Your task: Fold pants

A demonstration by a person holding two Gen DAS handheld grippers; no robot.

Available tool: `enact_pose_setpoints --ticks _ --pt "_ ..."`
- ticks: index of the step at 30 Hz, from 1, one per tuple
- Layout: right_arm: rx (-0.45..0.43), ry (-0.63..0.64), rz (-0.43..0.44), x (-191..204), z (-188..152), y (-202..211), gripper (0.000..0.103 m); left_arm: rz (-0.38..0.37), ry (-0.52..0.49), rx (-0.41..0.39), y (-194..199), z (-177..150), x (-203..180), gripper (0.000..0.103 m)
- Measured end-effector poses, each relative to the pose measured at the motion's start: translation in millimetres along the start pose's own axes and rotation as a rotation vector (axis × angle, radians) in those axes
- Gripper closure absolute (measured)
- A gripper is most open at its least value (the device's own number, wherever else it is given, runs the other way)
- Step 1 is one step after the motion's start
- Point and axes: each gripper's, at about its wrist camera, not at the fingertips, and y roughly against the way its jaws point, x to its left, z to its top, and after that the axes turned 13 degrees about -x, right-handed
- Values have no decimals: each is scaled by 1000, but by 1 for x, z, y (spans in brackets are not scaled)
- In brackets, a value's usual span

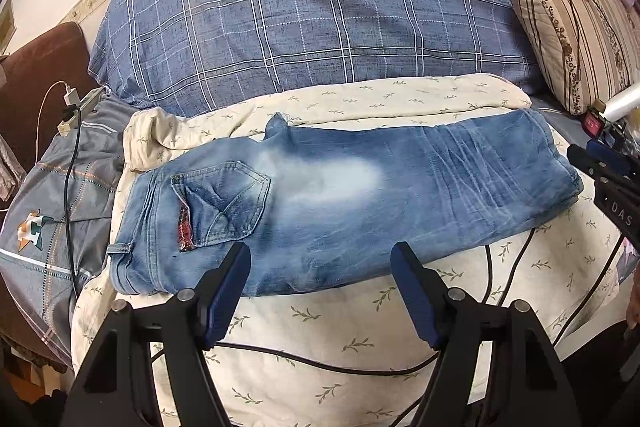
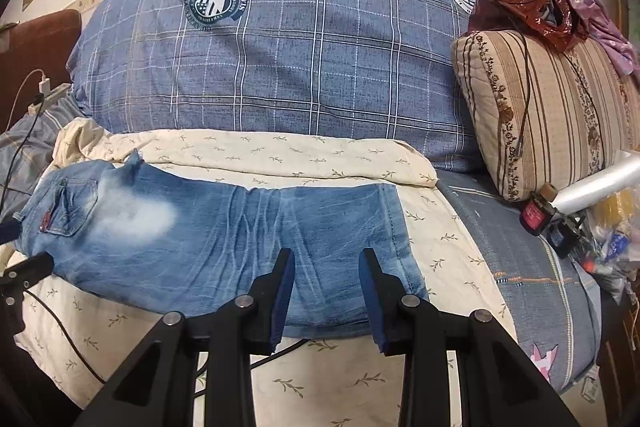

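While the bed (image 1: 360, 339) carries everything, the jeans (image 1: 340, 203) lie folded across its cream quilt, long axis running left to right. Left gripper (image 1: 320, 259) hangs spread and empty over the waistband half; right gripper (image 2: 327, 263), fingers narrowly apart and gripping nothing, hangs over the folded end.

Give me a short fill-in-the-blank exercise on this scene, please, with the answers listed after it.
1. The jeans lie on a cream sheet printed with small ____.
2. Neither the left gripper nor the right gripper is ____ anything.
3. The big pillow behind the jeans is ____ with white checks.

Answers: leaves; holding; blue
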Motion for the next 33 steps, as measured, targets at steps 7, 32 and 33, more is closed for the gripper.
enact_pose_setpoints --ticks 7,32,33 --pt "-24 -49 24 -7 4 7 66 2 7 -20 3 5 3 30" --pt "-58 124 333 134 52 3 66 251 206 -83 15 15 146 30" --pt "-66 133 351 145 55 5 66 258 210 -85 17 15 150 30"
